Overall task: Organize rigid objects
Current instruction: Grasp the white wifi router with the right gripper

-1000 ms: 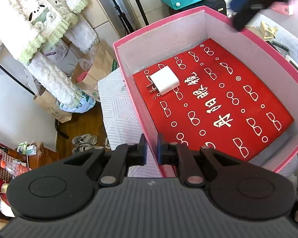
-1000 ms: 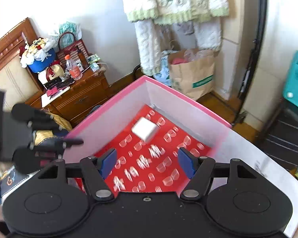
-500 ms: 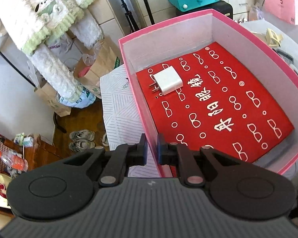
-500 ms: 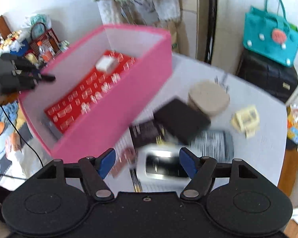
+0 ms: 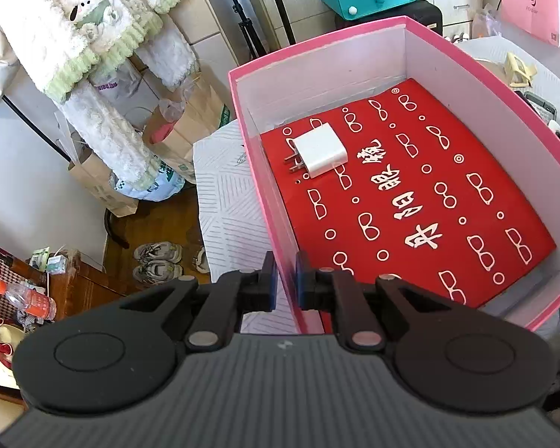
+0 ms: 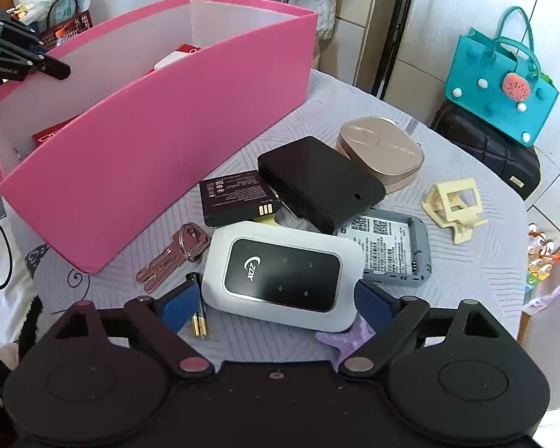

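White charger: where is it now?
Inside the pink box, lying on the red liner near the far left corner in the left wrist view, the white charger touches no wall.

Bright room with white walls (image 5: pixel 26 171), wooden floor (image 5: pixel 160 224), a wooden cabinet (image 5: pixel 71 287), and a teal bag (image 6: pixel 500 74) on a black case (image 6: pixel 492 153).

Purple item (image 6: pixel 345 336) mostly behind right tool's finger; charger (image 6: pixel 168 60) largely behind pink box (image 6: pixel 138 156) wall.
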The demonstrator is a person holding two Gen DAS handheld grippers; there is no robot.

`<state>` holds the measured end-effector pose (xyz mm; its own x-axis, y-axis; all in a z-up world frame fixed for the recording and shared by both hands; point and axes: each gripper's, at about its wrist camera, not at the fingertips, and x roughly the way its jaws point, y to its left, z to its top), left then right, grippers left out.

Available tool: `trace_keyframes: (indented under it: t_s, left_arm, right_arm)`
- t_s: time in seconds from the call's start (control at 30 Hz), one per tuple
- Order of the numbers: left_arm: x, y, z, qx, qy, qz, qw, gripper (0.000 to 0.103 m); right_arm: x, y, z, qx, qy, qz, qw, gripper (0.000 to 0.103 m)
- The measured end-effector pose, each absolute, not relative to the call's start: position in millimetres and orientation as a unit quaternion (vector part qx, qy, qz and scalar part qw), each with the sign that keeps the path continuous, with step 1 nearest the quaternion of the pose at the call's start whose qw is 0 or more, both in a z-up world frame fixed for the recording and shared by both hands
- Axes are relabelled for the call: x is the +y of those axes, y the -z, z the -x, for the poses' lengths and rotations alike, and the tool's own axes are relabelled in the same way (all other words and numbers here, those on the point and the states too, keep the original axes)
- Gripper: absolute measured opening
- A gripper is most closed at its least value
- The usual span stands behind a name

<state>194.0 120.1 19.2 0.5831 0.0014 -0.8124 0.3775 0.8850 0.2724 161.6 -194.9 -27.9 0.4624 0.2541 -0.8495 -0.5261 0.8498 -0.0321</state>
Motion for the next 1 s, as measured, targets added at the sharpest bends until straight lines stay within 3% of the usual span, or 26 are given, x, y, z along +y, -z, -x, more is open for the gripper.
trace_keyframes:
  t_s: [0.23, 0.7, 1.0]
  left_arm:
    - [121, -18, -195, 0.447, 0.106, -0.213, 0.862, 0.009]
    - [120, -15, -194, 0.449, 0.108, -0.211, 0.861, 0.009]
    - [121, -16, -191, 0.446, 0.109, -0.211, 0.863, 0.009]
  right_arm:
    - [-182, 37, -162, 0.43, -0.202, 0.156, 0.866, 0.103]
    - [-183, 45, -172, 0.457, -0.146, 0.112, 0.87, 0.101]
    - [-181, -8, -164, 0.406, -0.178, 0.121, 0.888, 0.101]
